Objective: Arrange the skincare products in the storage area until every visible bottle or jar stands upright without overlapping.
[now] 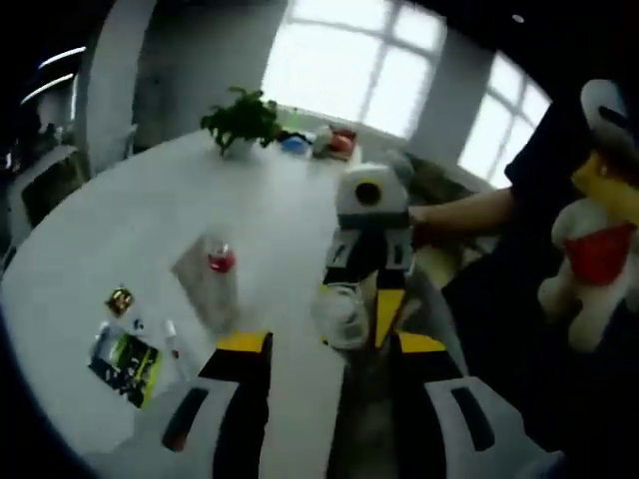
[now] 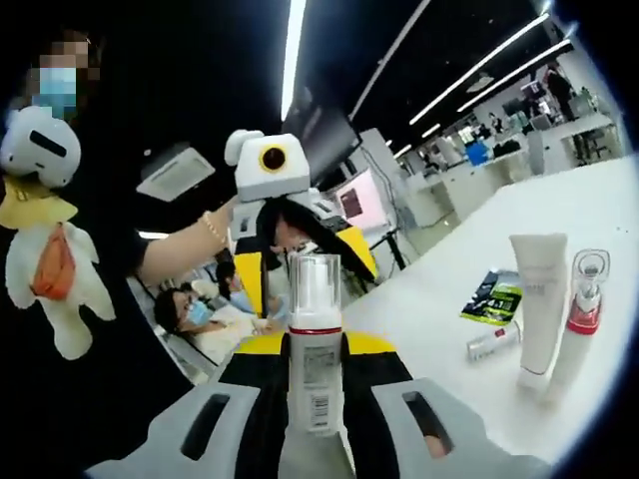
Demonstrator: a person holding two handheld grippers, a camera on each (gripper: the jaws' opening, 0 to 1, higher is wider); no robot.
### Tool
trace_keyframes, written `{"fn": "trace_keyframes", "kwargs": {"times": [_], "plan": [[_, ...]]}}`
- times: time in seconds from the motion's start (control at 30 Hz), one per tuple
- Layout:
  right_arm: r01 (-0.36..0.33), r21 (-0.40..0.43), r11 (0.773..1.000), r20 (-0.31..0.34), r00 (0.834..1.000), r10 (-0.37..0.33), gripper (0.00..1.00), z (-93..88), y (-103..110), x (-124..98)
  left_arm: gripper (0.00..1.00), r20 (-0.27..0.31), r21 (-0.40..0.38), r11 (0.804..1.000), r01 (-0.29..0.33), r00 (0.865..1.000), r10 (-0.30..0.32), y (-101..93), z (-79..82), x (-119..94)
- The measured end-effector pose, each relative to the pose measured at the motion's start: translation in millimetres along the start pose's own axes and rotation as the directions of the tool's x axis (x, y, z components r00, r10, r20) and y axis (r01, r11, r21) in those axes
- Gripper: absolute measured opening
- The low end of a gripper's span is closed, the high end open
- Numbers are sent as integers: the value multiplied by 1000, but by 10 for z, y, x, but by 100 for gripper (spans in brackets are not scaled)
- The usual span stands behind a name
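The right hand-held gripper (image 2: 316,399) pinches a pump bottle (image 2: 315,349) upright between its jaws, clear cap on top, held above the white table (image 2: 559,220). In the left gripper view the same bottle (image 1: 342,314) appears in the right hand-held gripper (image 1: 371,289), near the table edge. The left hand-held gripper (image 1: 329,349) is spread and holds nothing.

Hazards:
1. The grip sits low on the bottle body; a tilt on set-down could topple it.
2. The white tube (image 2: 539,309) and the red-collared bottle (image 2: 581,319) stand just beside each other; placing the pump bottle too close risks knocking both.
3. The green sachet (image 2: 492,296) and a small tube (image 2: 492,342) lie flat nearby; landing on either would leave the bottle unstable.
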State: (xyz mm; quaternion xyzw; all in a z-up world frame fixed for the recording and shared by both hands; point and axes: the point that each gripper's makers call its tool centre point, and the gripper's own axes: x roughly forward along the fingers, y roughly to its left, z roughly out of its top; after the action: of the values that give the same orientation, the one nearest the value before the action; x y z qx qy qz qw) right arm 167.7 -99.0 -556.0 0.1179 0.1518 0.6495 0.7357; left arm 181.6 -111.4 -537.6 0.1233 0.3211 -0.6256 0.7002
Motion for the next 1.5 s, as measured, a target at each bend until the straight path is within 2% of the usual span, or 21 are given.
{"fn": "trace_keyframes", "kwargs": {"times": [0.13, 0.23, 0.37, 0.47, 0.63, 0.83, 0.97, 1.07, 1.27, 1.5], "plan": [[6, -33, 999, -28, 1000, -7, 19, -41, 19, 7, 42, -8, 44, 999, 22, 1000, -21, -90, 82, 27], [16, -55, 998, -37, 999, -19, 19, -73, 21, 2, 41, -107, 165, 986, 9, 994, 8, -108, 10, 65], [24, -80, 996, -53, 998, -28, 19, -106, 7, 1, 35, -188, 231, 973, 15, 982, 29, -94, -59, 88], [18, -97, 995, -62, 998, -24, 19, -106, 27, 22, 30, -196, 235, 972, 24, 980, 23, -125, -23, 125], [17, -117, 993, -71, 997, -25, 19, -107, 14, 39, 29, -221, 251, 968, 32, 975, 25, -84, -32, 125], [23, -135, 991, -84, 996, -34, 19, -135, -12, 27, 28, -254, 279, 959, 43, 967, 31, -124, -21, 170], [26, -158, 987, -102, 994, -42, 19, -158, -24, 15, 26, -268, 242, 969, 51, 963, 16, -104, -21, 165], [33, -164, 986, -103, 993, -50, 19, -160, -23, 19, 25, -290, 253, 966, 50, 957, 26, -122, -30, 183], [93, -182, 979, -90, 990, -110, 20, -167, -88, -35, 25, -309, 312, 949, 37, 949, 64, -85, -17, 221], [154, -179, 972, -86, 982, -171, 21, -231, -169, -135, 25, -339, 350, 935, 54, 938, 72, -49, 2, 360]]}}
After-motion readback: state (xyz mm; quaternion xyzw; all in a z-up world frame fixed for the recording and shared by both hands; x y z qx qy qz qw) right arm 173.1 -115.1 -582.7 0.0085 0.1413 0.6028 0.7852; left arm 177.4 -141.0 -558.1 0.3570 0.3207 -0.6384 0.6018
